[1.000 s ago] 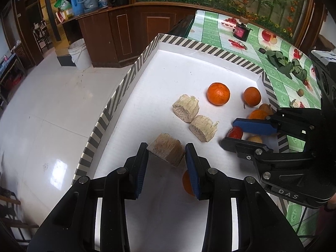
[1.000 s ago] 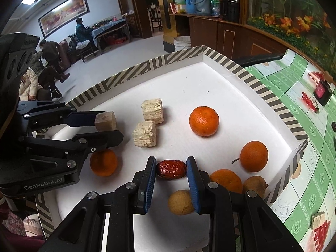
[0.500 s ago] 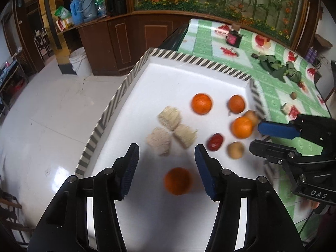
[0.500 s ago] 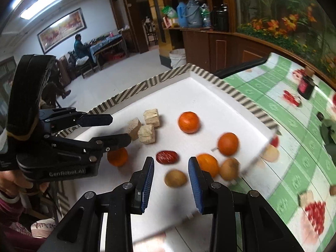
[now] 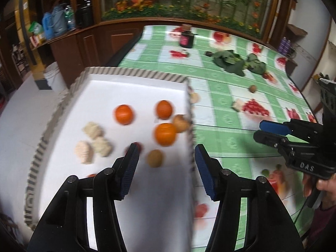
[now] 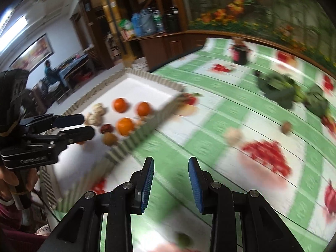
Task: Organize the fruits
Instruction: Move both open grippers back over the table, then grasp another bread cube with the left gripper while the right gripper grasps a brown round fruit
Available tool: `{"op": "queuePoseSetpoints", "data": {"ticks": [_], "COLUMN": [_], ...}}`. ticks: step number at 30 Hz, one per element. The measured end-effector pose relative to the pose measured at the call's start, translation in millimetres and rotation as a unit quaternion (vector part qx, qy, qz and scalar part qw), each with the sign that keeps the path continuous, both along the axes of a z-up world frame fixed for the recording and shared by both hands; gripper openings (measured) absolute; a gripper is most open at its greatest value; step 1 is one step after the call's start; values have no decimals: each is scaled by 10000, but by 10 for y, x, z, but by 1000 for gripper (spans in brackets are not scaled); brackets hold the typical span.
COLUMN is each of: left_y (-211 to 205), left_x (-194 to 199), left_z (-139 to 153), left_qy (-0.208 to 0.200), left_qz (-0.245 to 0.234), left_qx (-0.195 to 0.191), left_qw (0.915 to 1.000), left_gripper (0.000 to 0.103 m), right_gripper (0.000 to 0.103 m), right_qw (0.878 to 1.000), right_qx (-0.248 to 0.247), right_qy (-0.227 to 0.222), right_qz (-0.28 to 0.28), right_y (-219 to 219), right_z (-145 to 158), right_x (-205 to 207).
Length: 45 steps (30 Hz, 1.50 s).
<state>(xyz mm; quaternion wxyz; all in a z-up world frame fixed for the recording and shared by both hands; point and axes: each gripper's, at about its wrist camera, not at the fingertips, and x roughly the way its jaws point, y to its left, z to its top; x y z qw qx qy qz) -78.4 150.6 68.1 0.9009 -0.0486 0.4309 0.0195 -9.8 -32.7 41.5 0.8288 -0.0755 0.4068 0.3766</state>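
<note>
A white tray with a striped rim [image 5: 134, 72] [image 6: 136, 140] holds three oranges [image 5: 124, 114] [image 6: 125, 126], three pale cut blocks [image 5: 92, 129] [image 6: 97, 110], a red date [image 6: 106, 128] and brown round fruits [image 5: 155, 158] [image 6: 109, 139]. My left gripper [image 5: 166, 163] is open and empty above the tray's near right part. My right gripper [image 6: 170, 180] is open and empty over the green checked tablecloth, right of the tray. A small brown fruit [image 5: 253, 88] [image 6: 286, 127] and a pale piece [image 5: 236, 105] [image 6: 232, 135] lie loose on the cloth.
Green leafy vegetables [image 5: 237, 62] [image 6: 279, 88] and a dark bottle [image 5: 186, 38] [image 6: 239, 52] sit at the far side of the table. A small green fruit [image 6: 183, 239] lies near the front edge. Wooden cabinets and a white bucket [image 5: 53, 76] stand beyond the tray.
Both grippers let go of their pieces, opened, and pulled back from the tray. The right gripper swung right over the tablecloth. The cut block and the red date now lie on the tray.
</note>
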Motion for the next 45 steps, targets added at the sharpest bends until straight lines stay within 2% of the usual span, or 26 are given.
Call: {"op": "queuePoseSetpoints", "data": {"ticks": [7,14,25,29,32,37,38,41,45], "left_y": [-428,-849,-1148,-1231,-1263,-1311,-1318,-1291,-1235], "left_x": [263,591,1123,1286,1413,1507,1512,1527,1470], "left_z": [-26,-127,-289,-357,-427,-521,-523,-514,-495], "left_qy": [93,273,534,606,702,675,643,570,540], "left_qz": [-449,-896,-1163,-1246,-1252,-1380,-1397,-1376,-1325], "left_qx": [-140,-85,29,114,65,78,109,63,-39], "left_qw": [9988,9956,9918,9903,9896,9881,9880,9888,9897], "left_gripper": [55,55,55,55,55,55,52,24,22], "right_gripper": [34,35,35,34,23,23,23,23,23], "right_qw": [9970,9931,9921,9938,9944,9949,9949,9946,9951], "right_qx": [-70,-89,-271,-227,-165,-102,-83,-6,93], "right_qy": [13,38,5,-13,-49,85,99,127,140], "right_qz": [-765,-1165,-1222,-1084,-1044,-1003,-1004,-1031,-976], "right_y": [-678,-982,-867,-812,-806,-868,-887,-948,-967], "right_z": [-67,-109,-239,-320,-320,-308,-303,-275,-210], "right_x": [255,716,1513,1613,1626,1575,1557,1495,1347]}}
